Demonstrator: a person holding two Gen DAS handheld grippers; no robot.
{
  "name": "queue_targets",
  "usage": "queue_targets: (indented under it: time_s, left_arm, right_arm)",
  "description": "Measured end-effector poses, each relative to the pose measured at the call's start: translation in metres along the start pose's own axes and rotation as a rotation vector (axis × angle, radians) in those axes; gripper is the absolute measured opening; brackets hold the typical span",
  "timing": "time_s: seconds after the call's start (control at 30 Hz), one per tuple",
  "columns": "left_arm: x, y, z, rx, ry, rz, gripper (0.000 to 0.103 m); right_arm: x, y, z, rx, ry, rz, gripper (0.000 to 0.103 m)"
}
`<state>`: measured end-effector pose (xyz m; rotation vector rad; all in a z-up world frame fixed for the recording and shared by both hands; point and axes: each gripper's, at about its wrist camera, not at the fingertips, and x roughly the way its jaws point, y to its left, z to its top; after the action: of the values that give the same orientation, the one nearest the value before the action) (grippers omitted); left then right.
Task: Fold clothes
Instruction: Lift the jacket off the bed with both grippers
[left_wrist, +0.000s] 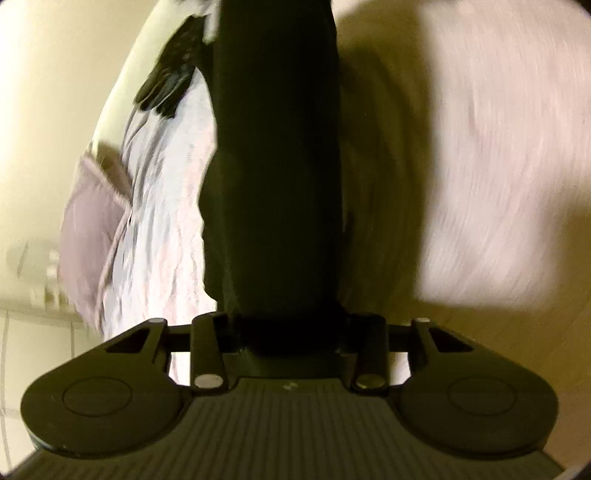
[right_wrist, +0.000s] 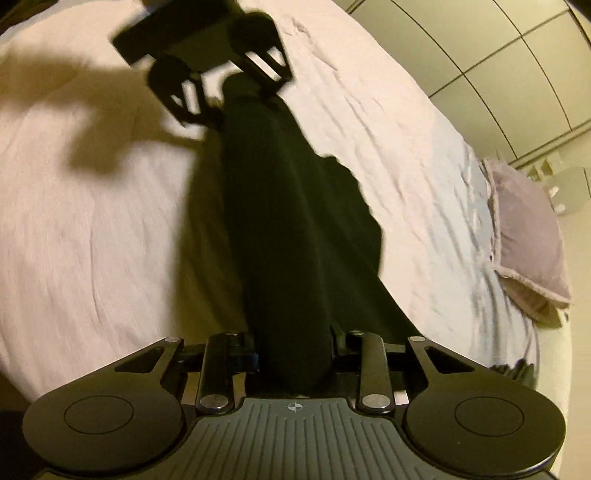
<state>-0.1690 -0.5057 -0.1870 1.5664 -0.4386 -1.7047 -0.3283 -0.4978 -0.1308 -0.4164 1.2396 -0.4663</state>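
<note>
left claw: clamped on one end of the black garment | right claw: clamped on the other end | garment: stretched between both claws above the pale bed sheet | pillow: at bed edge

A pale pink bedspread covers the bed. A mauve pillow lies at its right edge. Panelled wardrobe doors stand beyond.
</note>
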Motion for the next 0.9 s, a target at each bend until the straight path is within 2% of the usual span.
queue_targets:
  time_s: [0.23, 0.37, 0.47, 0.53, 0.63, 0.7, 0.8, 0.9]
  left_arm:
    - [-0.065, -0.032, 0.111, -0.287, 0.108, -0.131, 0.033]
    - [-0.063, -0.056, 0.176, -0.4, 0.216, -0.166, 0.034]
    - [-0.054, -0.059, 0.201, -0.477, 0.326, -0.174, 0.037]
    - [-0.053, -0.047, 0.208, -0.554, 0.387, -0.181, 0.039]
    - [-0.066, -0.025, 0.209, -0.687, 0.448, -0.233, 0.042]
    - [-0.081, -0.007, 0.201, -0.819, 0.438, -0.257, 0.042]
    - [-0.105, 0.021, 0.186, -1.034, 0.399, -0.286, 0.043]
    - [-0.101, 0.052, 0.171, -1.152, 0.359, -0.249, 0.043]
  right_arm:
    - [-0.02, -0.022, -0.095, -0.091, 0.013, 0.077, 0.029]
    - [-0.006, -0.02, -0.153, -0.09, -0.001, 0.179, 0.03]
    - [0.006, -0.017, -0.187, -0.112, -0.047, 0.251, 0.03]
    - [0.003, -0.021, -0.198, -0.118, -0.09, 0.284, 0.033]
    - [-0.009, -0.035, -0.208, -0.125, -0.119, 0.317, 0.043]
    - [-0.022, -0.046, -0.219, -0.089, -0.111, 0.347, 0.047]
    - [-0.035, -0.065, -0.231, 0.016, -0.087, 0.395, 0.048]
    - [-0.042, -0.089, -0.237, 0.177, -0.079, 0.405, 0.048]
